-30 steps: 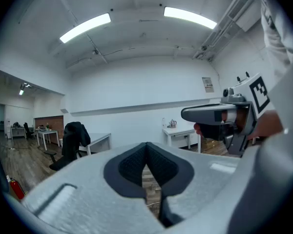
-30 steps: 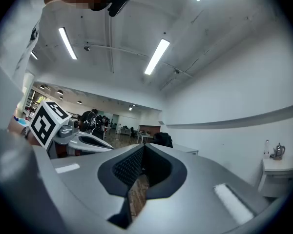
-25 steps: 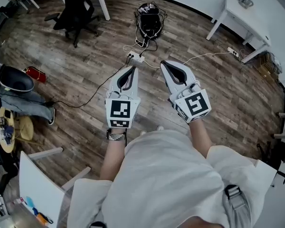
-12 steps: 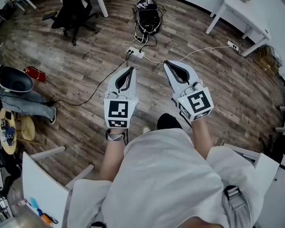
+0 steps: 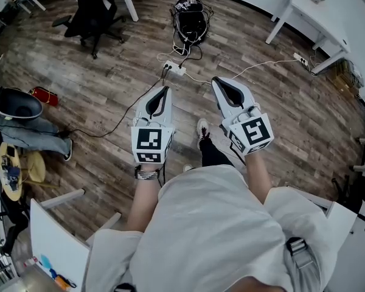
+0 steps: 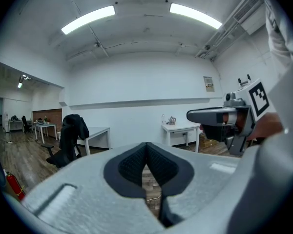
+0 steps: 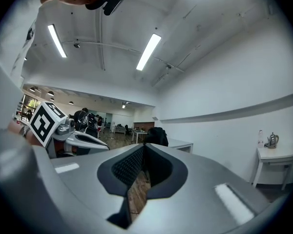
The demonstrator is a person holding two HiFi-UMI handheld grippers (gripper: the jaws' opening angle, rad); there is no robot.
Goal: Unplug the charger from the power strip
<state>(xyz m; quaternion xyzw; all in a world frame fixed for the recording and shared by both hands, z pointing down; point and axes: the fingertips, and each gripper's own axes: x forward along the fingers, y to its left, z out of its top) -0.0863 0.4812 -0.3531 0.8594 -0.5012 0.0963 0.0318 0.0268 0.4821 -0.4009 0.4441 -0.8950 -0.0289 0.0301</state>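
A white power strip [image 5: 174,68] lies on the wood floor ahead of me, with plugs on it too small to tell apart. A black cable [image 5: 118,117] runs from it to the left and a white cable [image 5: 255,66] to the right. My left gripper [image 5: 165,89] is held level above the floor, short of the strip, its jaws shut and empty; its pads [image 6: 136,167] meet at the tip. My right gripper [image 5: 218,80] hovers beside it, also shut on nothing, and its own view shows the pads [image 7: 129,167] closed together. Neither gripper touches the strip.
A black bag [image 5: 190,22] lies on the floor beyond the strip. A black office chair [image 5: 94,11] stands at the back left and a white table [image 5: 310,14] at the back right. My own shoe [image 5: 203,128] is between the grippers. A red object [image 5: 44,95] lies at left.
A shoe and a dark trouser leg have come forward between the grippers. Both grippers have sunk a little toward the floor and stay shut.
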